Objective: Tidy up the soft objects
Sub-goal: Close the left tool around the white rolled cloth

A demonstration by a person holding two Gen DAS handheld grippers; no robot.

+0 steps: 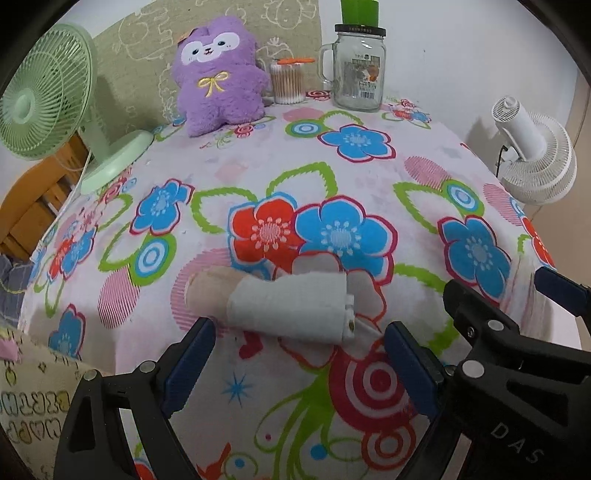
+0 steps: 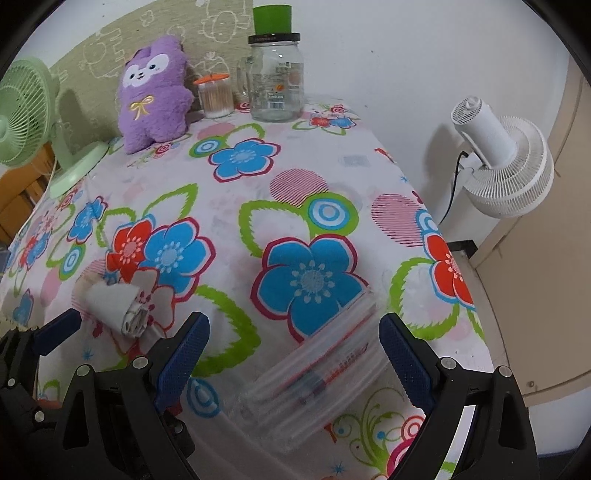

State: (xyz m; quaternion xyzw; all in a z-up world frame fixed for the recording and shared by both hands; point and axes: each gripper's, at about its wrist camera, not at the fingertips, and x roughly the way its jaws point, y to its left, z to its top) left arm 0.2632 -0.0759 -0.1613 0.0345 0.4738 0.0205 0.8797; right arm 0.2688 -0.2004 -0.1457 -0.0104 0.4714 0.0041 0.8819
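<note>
A rolled bundle of white and beige cloth (image 1: 284, 306) lies on the flowered tablecloth (image 1: 332, 177), just beyond my open left gripper (image 1: 299, 365). It also shows in the right wrist view (image 2: 114, 304) at the left. A stack of clear zip bags (image 2: 317, 365) lies between the spread fingers of my open right gripper (image 2: 293, 356). The right gripper shows at the right edge of the left wrist view (image 1: 495, 306). A purple plush toy (image 1: 218, 77) sits upright at the back of the table, also in the right wrist view (image 2: 153, 96).
At the back stand a glass jar (image 1: 358, 70) with a green cup (image 1: 360, 13) on its lid and a tub of cotton swabs (image 1: 288, 81). A green fan (image 1: 40, 92) stands at the left edge. A white fan (image 2: 506, 162) stands off the table's right side.
</note>
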